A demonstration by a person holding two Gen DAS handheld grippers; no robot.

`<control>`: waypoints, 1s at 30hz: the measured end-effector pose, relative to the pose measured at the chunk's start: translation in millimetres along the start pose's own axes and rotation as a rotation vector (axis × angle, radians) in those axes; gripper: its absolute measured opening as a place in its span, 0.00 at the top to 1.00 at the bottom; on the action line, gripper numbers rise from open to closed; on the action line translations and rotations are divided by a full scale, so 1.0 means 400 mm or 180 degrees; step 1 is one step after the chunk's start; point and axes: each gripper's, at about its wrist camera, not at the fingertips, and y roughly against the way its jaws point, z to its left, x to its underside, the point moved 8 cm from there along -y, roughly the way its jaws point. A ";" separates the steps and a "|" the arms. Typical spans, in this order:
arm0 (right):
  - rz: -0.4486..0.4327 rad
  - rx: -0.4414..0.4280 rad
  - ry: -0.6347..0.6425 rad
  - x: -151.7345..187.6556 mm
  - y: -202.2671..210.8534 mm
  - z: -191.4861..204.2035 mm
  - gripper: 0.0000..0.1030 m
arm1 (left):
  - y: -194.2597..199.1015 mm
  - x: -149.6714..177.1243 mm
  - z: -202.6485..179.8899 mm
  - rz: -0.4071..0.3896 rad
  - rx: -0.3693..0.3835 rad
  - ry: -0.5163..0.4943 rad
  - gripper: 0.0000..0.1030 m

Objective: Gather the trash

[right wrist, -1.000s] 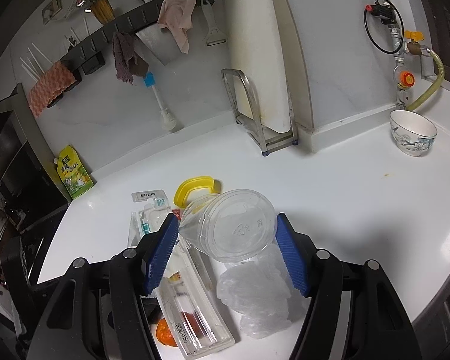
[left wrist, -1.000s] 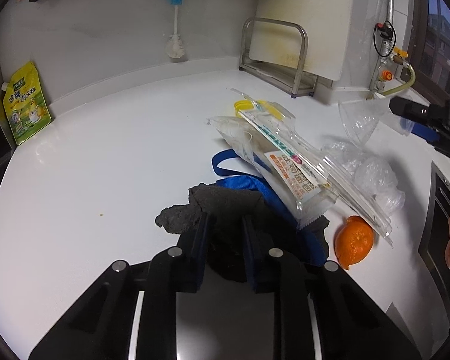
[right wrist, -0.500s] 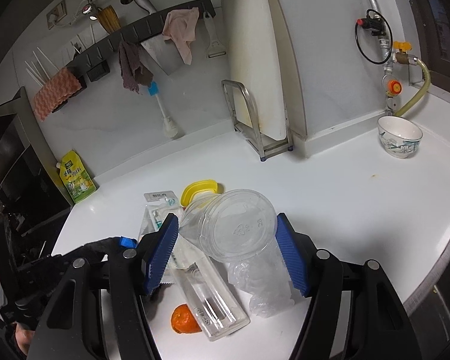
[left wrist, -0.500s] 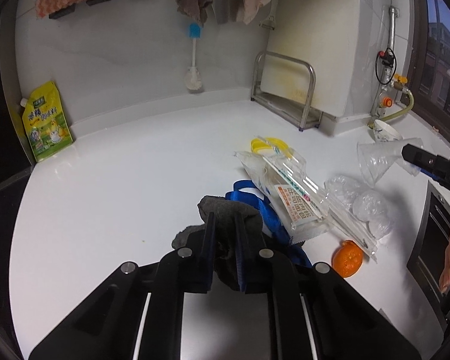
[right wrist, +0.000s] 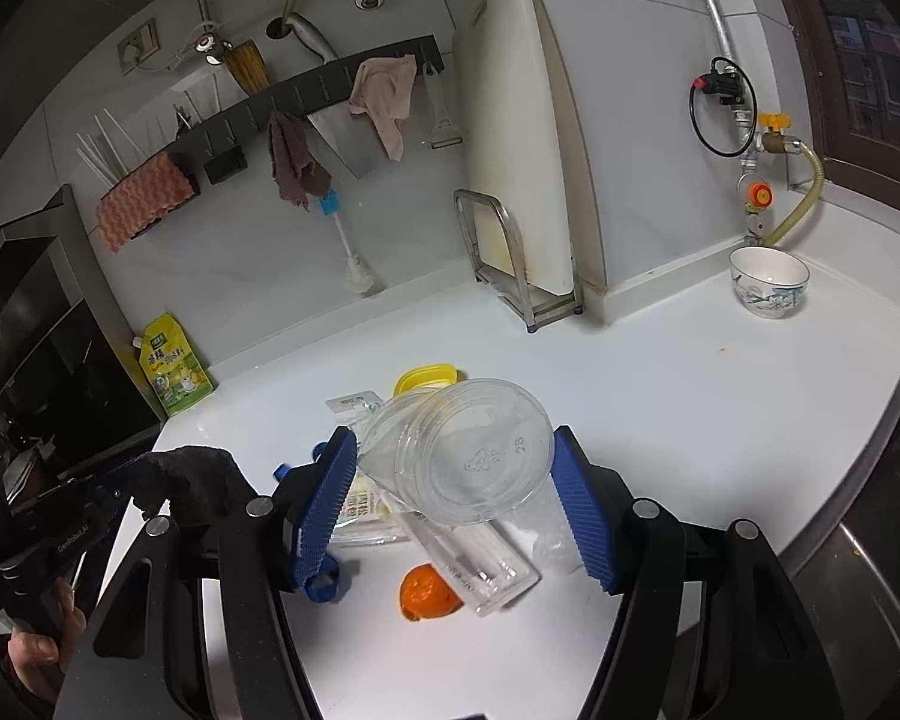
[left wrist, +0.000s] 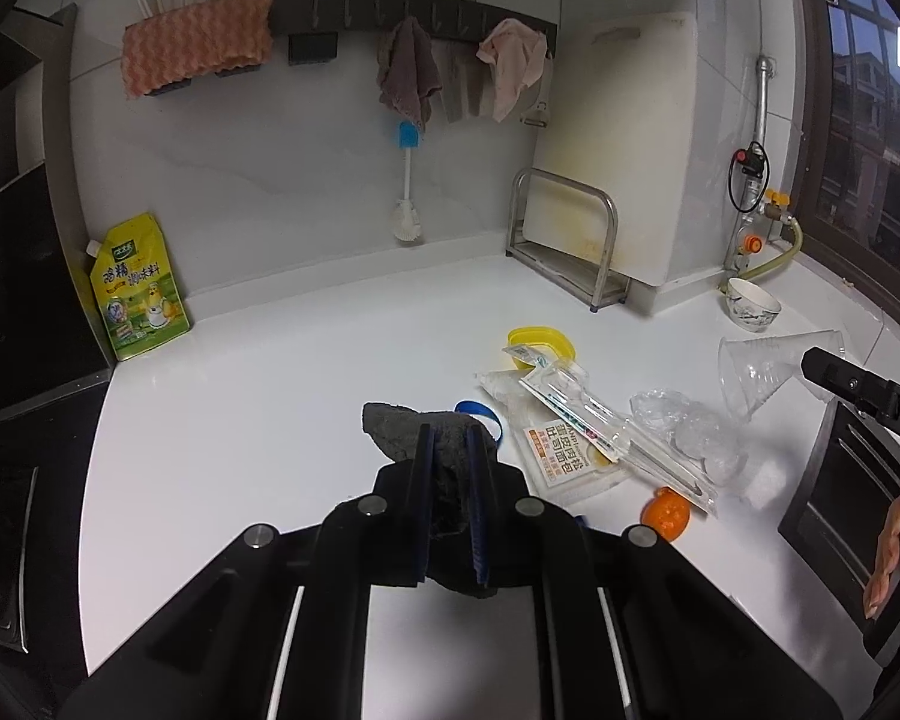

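My left gripper (left wrist: 450, 441) is shut on a fold of a dark grey fabric bag (left wrist: 399, 426) with a blue strap (left wrist: 480, 413), held above the white counter (left wrist: 270, 396). My right gripper (right wrist: 450, 468) is shut on a clear plastic cup (right wrist: 468, 456) lying sideways between its blue pads; the cup (left wrist: 762, 360) also shows at the right in the left wrist view. On the counter lie a bread wrapper (left wrist: 561, 453), a clear plastic package (left wrist: 594, 414), a crumpled clear bag (left wrist: 690, 432), an orange fruit (left wrist: 666, 513) and a yellow lid (left wrist: 540, 339).
A yellow pouch (left wrist: 138, 288) leans on the back wall at the left, beside a dark stove top (left wrist: 24, 324). A steel rack with a cutting board (left wrist: 570, 240) and a patterned bowl (right wrist: 768, 282) stand at the back right. A dark oven front (left wrist: 852, 480) borders the counter's right edge.
My left gripper closed tighter on the grey bag and lifted it off the counter. My right gripper drew back and up with the cup still in it.
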 end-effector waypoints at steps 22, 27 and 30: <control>-0.0006 0.0323 0.0040 0.272 0.282 0.086 0.38 | 0.251 0.190 -0.115 -0.0003 0.0433 -0.0186 0.89; 0.0052 0.0424 0.0069 0.343 0.324 0.097 0.38 | 0.293 0.244 -0.170 0.0037 0.0568 -0.0283 0.89; 0.0085 0.0472 0.0089 0.387 0.346 0.105 0.38 | 0.306 0.279 -0.194 0.0079 0.0621 -0.0318 0.89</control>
